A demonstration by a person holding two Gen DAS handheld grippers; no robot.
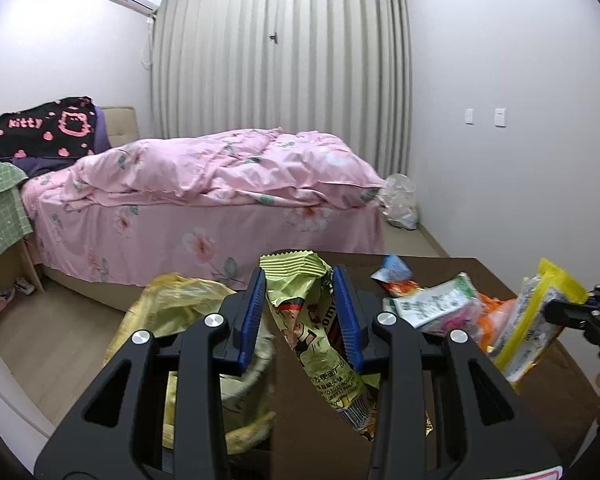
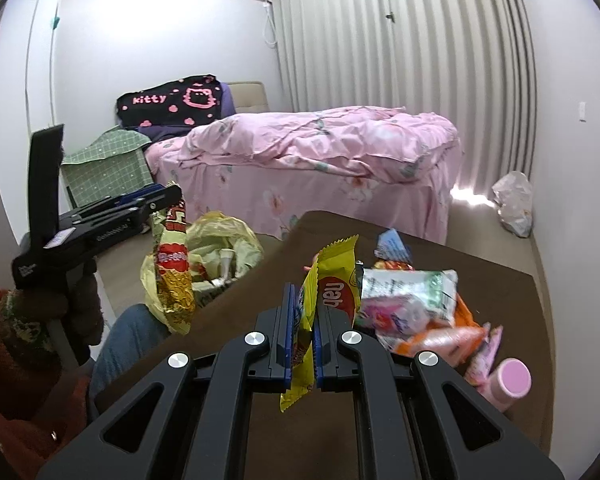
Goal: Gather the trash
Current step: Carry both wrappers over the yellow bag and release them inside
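Observation:
My left gripper [image 1: 300, 312] is opened wide around a light green snack wrapper [image 1: 312, 332] that hangs between its blue pads, over the table's left edge. In the right wrist view the left gripper [image 2: 168, 196] holds that wrapper [image 2: 174, 276] above a yellow trash bag [image 2: 224, 248]. The bag also shows in the left wrist view [image 1: 176, 304]. My right gripper [image 2: 302, 332] is shut on a yellow wrapper [image 2: 332, 292], which also shows at the right of the left wrist view [image 1: 540, 320].
A brown table [image 2: 440, 420] carries several more wrappers [image 2: 412, 304] and a pink bottle [image 2: 508, 384]. A bed with a pink quilt [image 1: 220, 176] stands behind. A white plastic bag [image 1: 400, 200] lies on the floor by the curtain.

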